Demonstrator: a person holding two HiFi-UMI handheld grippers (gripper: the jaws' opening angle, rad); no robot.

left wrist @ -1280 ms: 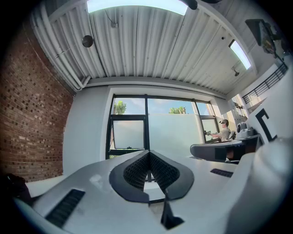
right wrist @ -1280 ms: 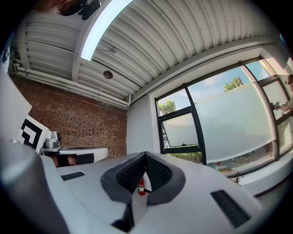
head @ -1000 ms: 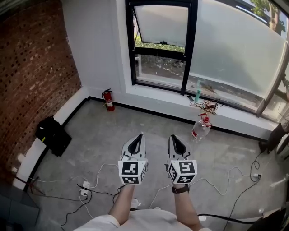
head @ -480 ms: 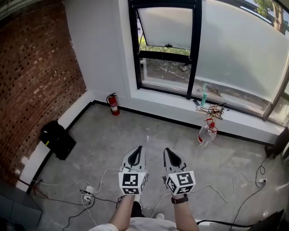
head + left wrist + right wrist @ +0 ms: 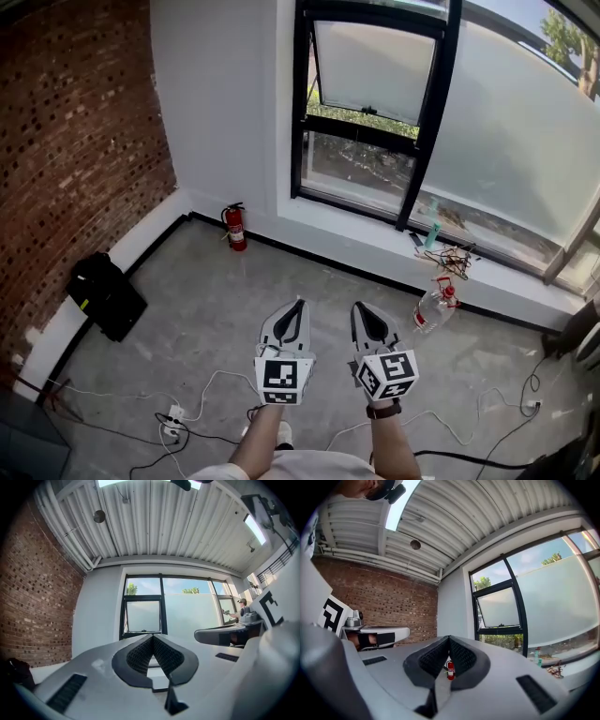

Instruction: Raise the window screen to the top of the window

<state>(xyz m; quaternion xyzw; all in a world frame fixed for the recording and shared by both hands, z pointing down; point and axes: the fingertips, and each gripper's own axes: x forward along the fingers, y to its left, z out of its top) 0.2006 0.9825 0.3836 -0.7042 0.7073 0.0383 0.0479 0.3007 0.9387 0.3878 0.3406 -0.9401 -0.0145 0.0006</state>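
Observation:
The black-framed window (image 5: 375,122) stands in the white wall ahead, also in the left gripper view (image 5: 143,616) and the right gripper view (image 5: 499,611). Its frosted upper pane (image 5: 373,67) is tilted open, with greenery showing below it. I cannot make out a screen from here. My left gripper (image 5: 293,304) and right gripper (image 5: 360,307) are held side by side over the concrete floor, well short of the window, both pointing toward it. Each is shut with nothing between its jaws, as the left gripper (image 5: 152,636) and right gripper (image 5: 449,638) show in their own views.
A red fire extinguisher (image 5: 234,227) stands by the wall left of the window. A black bag (image 5: 105,295) lies by the brick wall (image 5: 75,141). A plastic bottle (image 5: 434,307) lies below the sill, with small items (image 5: 450,258) on it. Cables (image 5: 187,403) cross the floor.
Both grippers and the view have moved forward across the floor toward the window, which now looks larger and nearer. The jaws stay shut.

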